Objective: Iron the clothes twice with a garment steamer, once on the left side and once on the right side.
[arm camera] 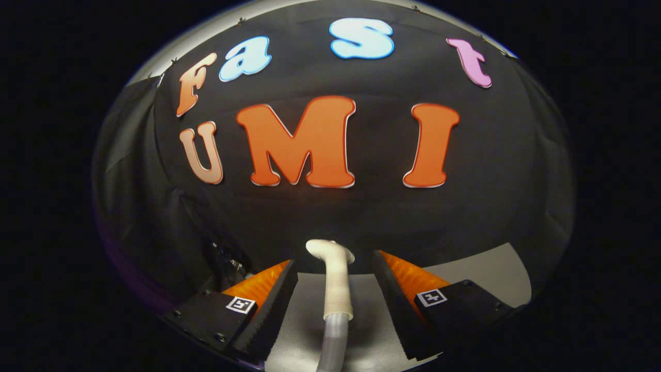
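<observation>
The garment steamer (337,284) lies on the grey tabletop (480,274), its cream handle pointing away from me and its curved head near the black cloth wall. A ribbed grey hose (333,343) runs back from the handle towards me. My gripper (334,261) is open, one finger on each side of the handle. There is a gap between each finger and the handle, so neither finger presses on it.
The black cloth wall (330,217) rises just beyond the steamer's head, at the table's far edge. Some dark hardware (227,258) sits by the wall beyond the left finger. Bare grey tabletop extends beyond the right finger.
</observation>
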The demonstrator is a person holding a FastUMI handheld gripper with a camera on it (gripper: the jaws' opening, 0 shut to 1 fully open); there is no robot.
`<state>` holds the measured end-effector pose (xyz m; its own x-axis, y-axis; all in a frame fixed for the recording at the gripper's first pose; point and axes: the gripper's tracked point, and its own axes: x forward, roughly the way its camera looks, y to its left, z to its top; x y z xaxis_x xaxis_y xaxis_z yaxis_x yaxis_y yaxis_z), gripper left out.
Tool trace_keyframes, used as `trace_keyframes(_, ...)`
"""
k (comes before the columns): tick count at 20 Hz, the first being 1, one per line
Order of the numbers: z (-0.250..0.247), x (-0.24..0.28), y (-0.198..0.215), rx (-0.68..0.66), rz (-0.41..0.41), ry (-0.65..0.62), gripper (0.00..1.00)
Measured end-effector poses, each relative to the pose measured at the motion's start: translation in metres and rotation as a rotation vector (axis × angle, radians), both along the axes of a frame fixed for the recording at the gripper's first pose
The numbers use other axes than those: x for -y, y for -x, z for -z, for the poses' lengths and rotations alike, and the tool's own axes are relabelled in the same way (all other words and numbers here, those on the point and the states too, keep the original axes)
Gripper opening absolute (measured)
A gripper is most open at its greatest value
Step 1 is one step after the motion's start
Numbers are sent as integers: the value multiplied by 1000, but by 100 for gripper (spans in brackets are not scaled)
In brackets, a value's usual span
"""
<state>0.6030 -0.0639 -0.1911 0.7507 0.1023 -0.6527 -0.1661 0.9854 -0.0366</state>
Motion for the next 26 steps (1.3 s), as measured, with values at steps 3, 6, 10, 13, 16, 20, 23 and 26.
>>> trace_keyframes(3, 40, 16, -11, -120, 4, 25, 98)
trace_keyframes(6, 69, 18, -11, -225, -7, 7, 98)
trace_keyframes(10, 86, 13, -14, -265, -19, -28, 93)
trace_keyframes(13, 83, 4, -7, -276, -61, -45, 69)
trace_keyframes(16, 89, 6, -5, -283, -50, -93, 67)
trace_keyframes(20, 77, 11, 0, -238, -23, -75, 50)
trace_keyframes(23, 73, 16, 3, -188, -17, 16, 47)
trace_keyframes(26, 56, 16, 9, -134, -9, 20, 47)
